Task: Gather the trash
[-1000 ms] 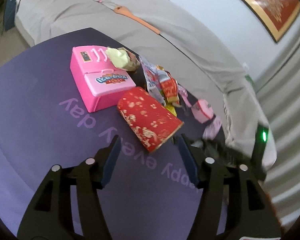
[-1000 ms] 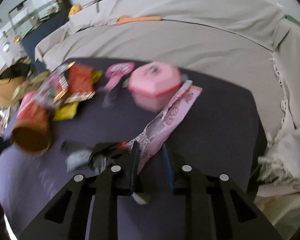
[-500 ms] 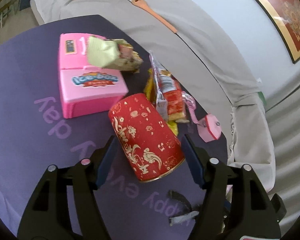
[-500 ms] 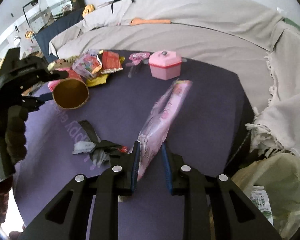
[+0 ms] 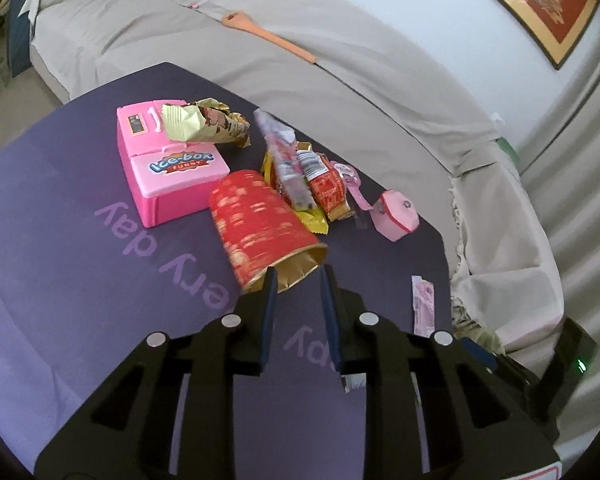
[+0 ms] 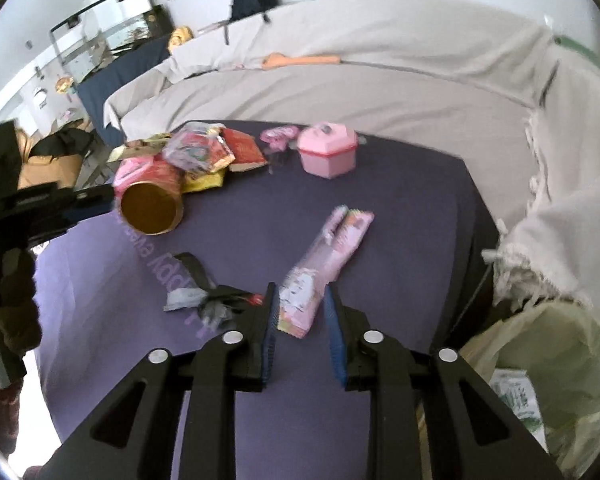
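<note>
A red and gold paper cup (image 5: 260,220) lies on its side on the purple tablecloth (image 5: 60,240), mouth toward my left gripper (image 5: 298,280). Its jaws are closing on the cup's rim, and the cup is blurred. In the right wrist view the same cup (image 6: 152,204) is at the left, with the left gripper's fingers (image 6: 80,204) against it. My right gripper (image 6: 300,300) is opening. A long pink wrapper (image 6: 324,264) lies flat between its fingers, untouched by the pads. Crumpled black and grey scraps (image 6: 212,300) lie just left of it.
A pink toy ice-box (image 5: 172,176), a pile of snack wrappers (image 5: 312,184) and a small pink hexagonal box (image 6: 328,152) stand at the back. A pale green bag (image 6: 540,380) hangs open off the table's right edge. A covered sofa (image 6: 380,72) curves behind.
The left gripper drew back along the cup and narrowed onto its rim. The right gripper carried the pink wrapper toward the table's right side, then widened and let it drop flat.
</note>
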Motion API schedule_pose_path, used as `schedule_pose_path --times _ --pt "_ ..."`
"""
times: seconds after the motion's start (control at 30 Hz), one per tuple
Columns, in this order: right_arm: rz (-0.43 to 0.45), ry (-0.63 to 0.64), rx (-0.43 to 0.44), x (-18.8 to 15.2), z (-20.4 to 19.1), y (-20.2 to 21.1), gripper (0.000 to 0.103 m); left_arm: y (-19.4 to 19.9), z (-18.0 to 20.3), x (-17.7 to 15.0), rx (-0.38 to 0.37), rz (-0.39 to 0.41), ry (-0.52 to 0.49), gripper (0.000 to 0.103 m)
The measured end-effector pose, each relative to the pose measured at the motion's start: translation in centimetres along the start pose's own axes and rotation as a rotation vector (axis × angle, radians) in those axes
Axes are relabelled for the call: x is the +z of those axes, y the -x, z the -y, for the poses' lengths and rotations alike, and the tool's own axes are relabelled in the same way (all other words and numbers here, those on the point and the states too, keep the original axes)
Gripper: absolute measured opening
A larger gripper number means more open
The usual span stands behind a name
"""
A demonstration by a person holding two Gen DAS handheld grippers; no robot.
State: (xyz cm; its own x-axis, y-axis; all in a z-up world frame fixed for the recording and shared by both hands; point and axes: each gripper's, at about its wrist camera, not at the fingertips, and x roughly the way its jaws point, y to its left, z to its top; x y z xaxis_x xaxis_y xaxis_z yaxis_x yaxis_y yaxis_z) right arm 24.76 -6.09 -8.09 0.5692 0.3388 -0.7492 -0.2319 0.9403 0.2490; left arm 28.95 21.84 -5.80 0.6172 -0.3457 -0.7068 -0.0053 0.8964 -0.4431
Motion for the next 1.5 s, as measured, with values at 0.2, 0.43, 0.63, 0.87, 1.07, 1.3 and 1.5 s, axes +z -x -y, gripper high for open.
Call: schedule_pose_path --times 0.2,0.43,0.63,0.87,1.07,1.3,1.5 --pt "-0.024 -0.113 0.000 -0.6 2.9 -1.6 0.052 1.9 0.0 -1.1 -0.060 0.117 -0.134 0.053" --pt "-0.040 -0.119 0.026 -0.7 3.0 -2.4 0.060 1.8 -1.7 -3.5 0.067 0.154 -0.203 0.053" --pt "-0.065 -0.102 -0.012 -0.4 1.9 -3.0 0.071 0.5 -2.0 -2.6 0.026 0.123 -0.142 0.053" --pt "-0.009 -0.093 0.012 0.4 1.0 -2.8 0.071 0.0 -3.3 0.0 -0.038 0.091 0.029 0.057" --pt "-0.042 -0.046 -0.070 2.5 -0.5 -5.8 0.030 0.1 -4.4 1.1 -0.050 0.079 0.096 0.063" --pt "0.033 -0.017 -0.062 2.6 -0.3 -2.7 0.011 -2.0 -4.9 2.4 -0.038 0.037 0.186 0.063" --pt "0.089 -0.028 -0.054 2.6 1.1 0.6 0.011 -5.0 -4.0 2.8 -0.013 -0.030 0.232 0.063"
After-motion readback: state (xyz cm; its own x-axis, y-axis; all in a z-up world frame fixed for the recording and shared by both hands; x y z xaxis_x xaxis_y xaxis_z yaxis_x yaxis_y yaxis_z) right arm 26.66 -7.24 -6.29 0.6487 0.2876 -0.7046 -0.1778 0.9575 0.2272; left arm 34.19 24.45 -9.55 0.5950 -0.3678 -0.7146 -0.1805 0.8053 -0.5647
